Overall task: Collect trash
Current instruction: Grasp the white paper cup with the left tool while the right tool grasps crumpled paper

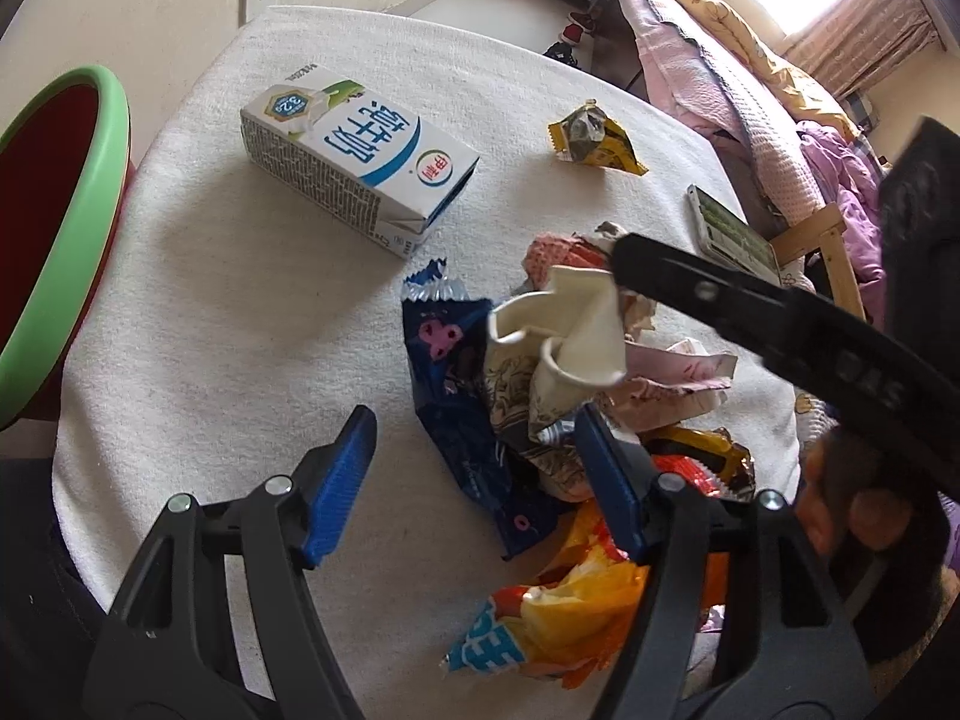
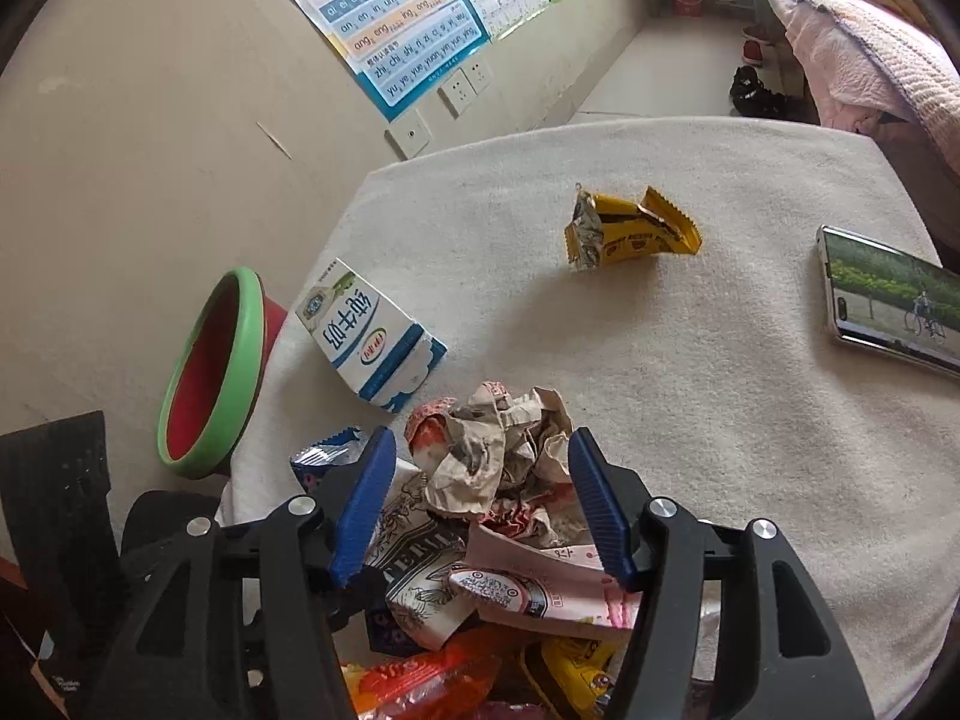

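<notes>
Hovering with blue pads spread wide and nothing between them, the left gripper hangs over the near edge of the trash pile on the white cloth-covered table. The right gripper is likewise released, its fingers straddling the pile's crumpled paper without closing on it. Within the pile lie a dark blue wrapper, a crushed paper cup and an orange packet. Beyond the pile, to its left, a milk carton lies on its side; a yellow wrapper sits farther back, well apart. A phone rests right of the pile, and a green-rimmed red bin stands off the table's left edge.
</notes>
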